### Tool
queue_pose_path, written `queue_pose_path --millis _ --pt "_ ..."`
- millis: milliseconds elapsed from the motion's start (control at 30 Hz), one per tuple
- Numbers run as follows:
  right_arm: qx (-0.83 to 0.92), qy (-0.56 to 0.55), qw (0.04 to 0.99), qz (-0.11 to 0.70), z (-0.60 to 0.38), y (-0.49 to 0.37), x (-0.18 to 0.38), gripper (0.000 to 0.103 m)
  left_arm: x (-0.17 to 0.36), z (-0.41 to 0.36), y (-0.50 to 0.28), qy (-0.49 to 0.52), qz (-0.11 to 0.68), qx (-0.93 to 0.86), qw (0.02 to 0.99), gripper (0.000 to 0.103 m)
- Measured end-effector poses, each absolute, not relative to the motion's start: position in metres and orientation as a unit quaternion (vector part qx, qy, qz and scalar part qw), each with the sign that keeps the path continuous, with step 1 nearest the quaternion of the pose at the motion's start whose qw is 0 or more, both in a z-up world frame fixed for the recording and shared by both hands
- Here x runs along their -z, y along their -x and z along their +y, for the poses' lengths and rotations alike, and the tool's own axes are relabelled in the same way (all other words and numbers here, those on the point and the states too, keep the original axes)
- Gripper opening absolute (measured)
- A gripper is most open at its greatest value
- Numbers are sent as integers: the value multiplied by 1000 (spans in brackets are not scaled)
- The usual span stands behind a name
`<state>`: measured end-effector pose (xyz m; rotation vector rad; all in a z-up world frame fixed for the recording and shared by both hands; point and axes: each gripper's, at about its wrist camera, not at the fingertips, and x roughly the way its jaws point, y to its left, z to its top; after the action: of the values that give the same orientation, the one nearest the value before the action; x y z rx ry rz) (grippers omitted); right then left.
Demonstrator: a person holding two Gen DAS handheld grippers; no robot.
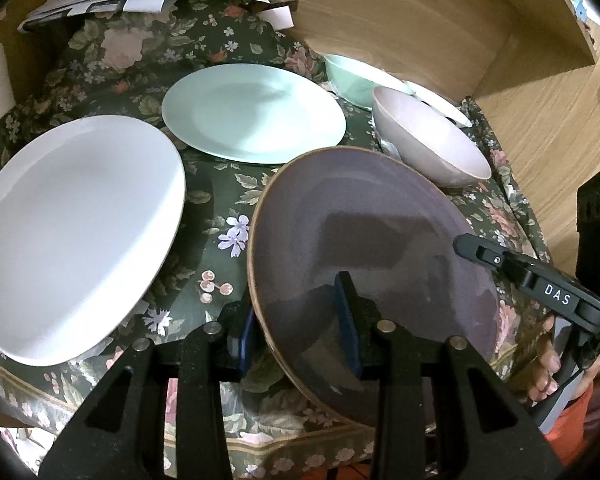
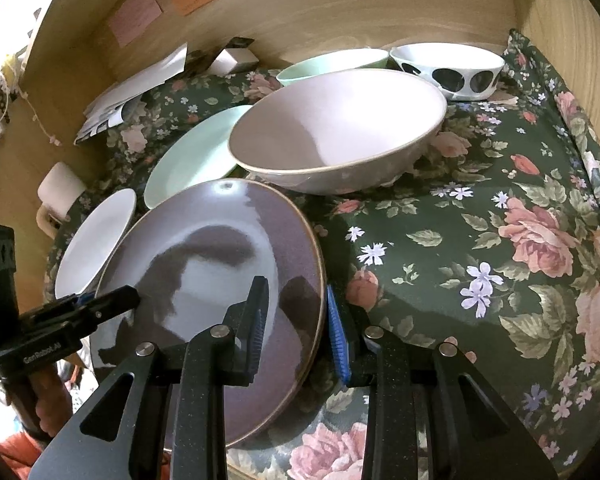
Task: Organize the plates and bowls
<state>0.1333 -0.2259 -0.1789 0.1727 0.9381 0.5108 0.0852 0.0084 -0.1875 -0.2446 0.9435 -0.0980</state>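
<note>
Fingers of both grippers close on one thing: the purple plate (image 1: 376,248), held at opposite edges. We see the left gripper (image 1: 300,336) nearly closed, one pad under the plate's left rim and the other pad on its upper face. The right gripper (image 2: 296,332) is pinched almost fully together across the right rim, one finger on the face and the blue-padded finger (image 2: 338,340) outside the edge. Each gripper also shows in the other's view, at the far side of the plate.

We judge the plate to be tilted, its near edge raised above the floral cloth (image 2: 500,240) that covers the tabletop, so the plate lies directly between the two pairs of fingers and neither hand is nearer than the other. A round plate has no long axis; the line that matters runs from grip to grip, across the disc.

Just beyond it, to the left, lies the white plate (image 1: 76,236), with the mint plate (image 1: 256,112) further back. To the right, the pink bowl (image 2: 336,128) stands just behind the purple rim, apparently close or touching. Farthest back stand a mint bowl (image 2: 332,62) and a spotted bowl (image 2: 448,68), against the wooden wall (image 2: 340,12). Any stacking move probably carries the purple plate leftwards, over the white plate.
</note>
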Motion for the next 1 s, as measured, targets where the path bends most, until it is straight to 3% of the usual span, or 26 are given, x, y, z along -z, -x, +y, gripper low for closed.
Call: queue_pose_path --millis 500,567,733,1000 --pt "-238 -31 871 428 -222 -126 178 29 190 -1 -89 67 445 24 893 43" --pt "-234 -32 874 425 -224 -124 176 33 187 -1 -88 62 441 20 895 45" --pt "-231 -37 882 409 -230 -117 163 46 171 5 -77 59 414 10 909 63" --pt "-265 -30 891 366 -205 -104 132 56 138 19 -54 36 355 -17 934 86"
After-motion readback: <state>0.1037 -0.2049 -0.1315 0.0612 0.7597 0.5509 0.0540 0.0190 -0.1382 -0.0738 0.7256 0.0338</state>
